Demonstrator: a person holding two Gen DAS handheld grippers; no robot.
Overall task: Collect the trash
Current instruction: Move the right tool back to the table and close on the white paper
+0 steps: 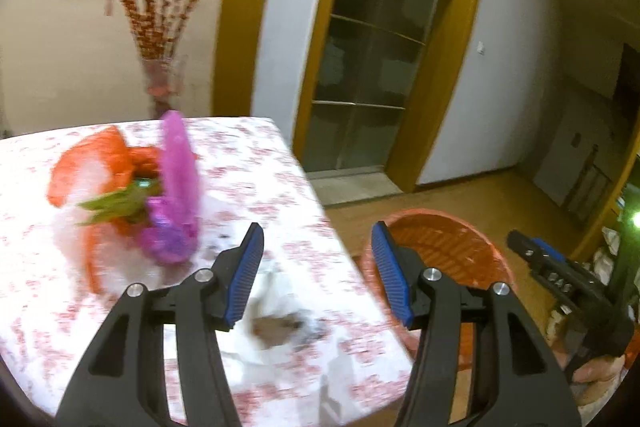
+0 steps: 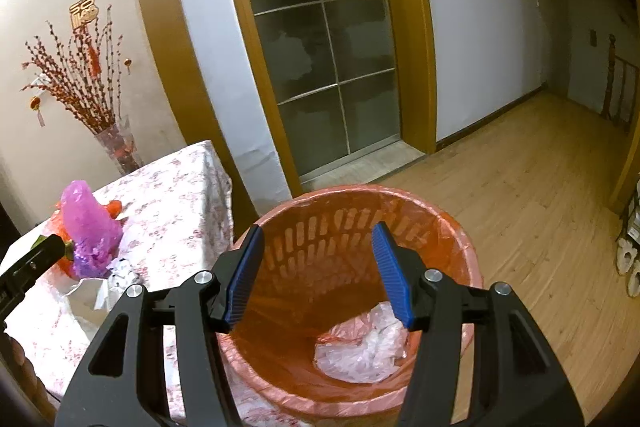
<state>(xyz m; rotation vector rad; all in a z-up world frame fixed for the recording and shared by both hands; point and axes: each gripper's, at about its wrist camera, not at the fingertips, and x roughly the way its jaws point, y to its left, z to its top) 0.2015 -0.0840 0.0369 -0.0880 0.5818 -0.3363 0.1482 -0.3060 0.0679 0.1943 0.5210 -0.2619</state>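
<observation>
My left gripper [image 1: 318, 263] is open and empty above the table's right edge, over crumpled white paper [image 1: 276, 311]. A pile of trash lies farther left on the table: a purple plastic bag [image 1: 176, 203], an orange bag [image 1: 100, 171] and a green scrap [image 1: 116, 207]. My right gripper [image 2: 318, 267] is open and empty above the orange lined bin [image 2: 360, 307], which holds clear crumpled plastic [image 2: 360, 347]. The right wrist view also shows the purple plastic bag [image 2: 88, 227], the white paper [image 2: 96, 295] and the left gripper's tip [image 2: 36, 259]. The bin [image 1: 440, 255] stands beside the table.
The table [image 1: 280, 163] has a white and red patterned cloth. A vase of red branches [image 2: 116, 143] stands behind it by the wall. A glass door in a wooden frame [image 2: 320, 47] is beyond. Wooden floor [image 2: 540, 187] stretches to the right. The right gripper's side [image 1: 560, 279] shows at right.
</observation>
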